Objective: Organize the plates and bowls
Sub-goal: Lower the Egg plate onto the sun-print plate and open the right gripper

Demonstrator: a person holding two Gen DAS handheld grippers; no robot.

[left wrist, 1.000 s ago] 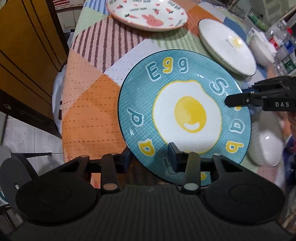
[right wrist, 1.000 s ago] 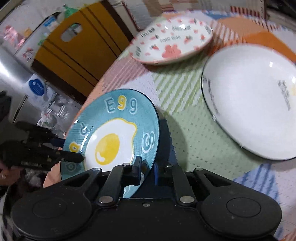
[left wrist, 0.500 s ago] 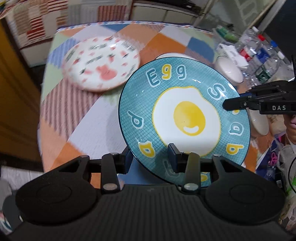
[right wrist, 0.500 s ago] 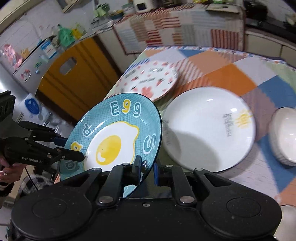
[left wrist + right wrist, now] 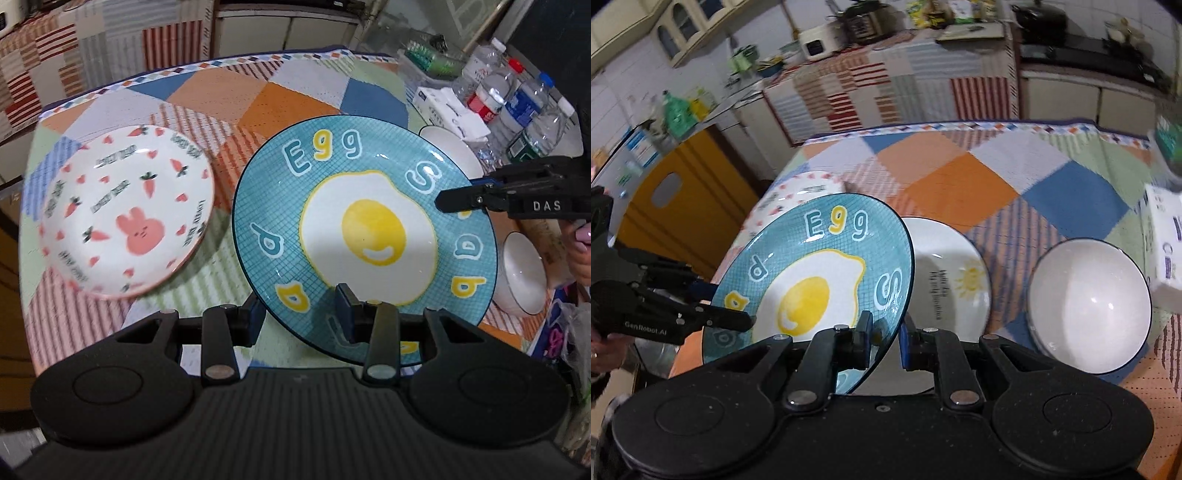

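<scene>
A blue plate (image 5: 369, 229) with a fried egg and the word "Egg" hangs tilted above the patchwork tablecloth (image 5: 280, 92), held by both grippers. My left gripper (image 5: 299, 319) is shut on its near rim, one pad on top and the other under the edge. My right gripper (image 5: 886, 343) is shut on the rim at the opposite side and shows as a black tip (image 5: 454, 201) in the left wrist view. In the right wrist view the blue plate (image 5: 812, 288) stands steeply, with the left gripper (image 5: 738, 317) at its far edge.
A white plate with a pink rabbit and carrots (image 5: 125, 210) lies left of the held plate. A white sun plate (image 5: 953, 288) lies just behind it, a white bowl (image 5: 1089, 302) to its right. Another bowl (image 5: 524, 273), tissue packs (image 5: 447, 107) and bottles (image 5: 517, 99) crowd the right edge.
Both grippers have carried the egg plate up and inward over the table. The rabbit plate now lies to its left and the sun plate sits partly behind it. Both grips are unchanged.
</scene>
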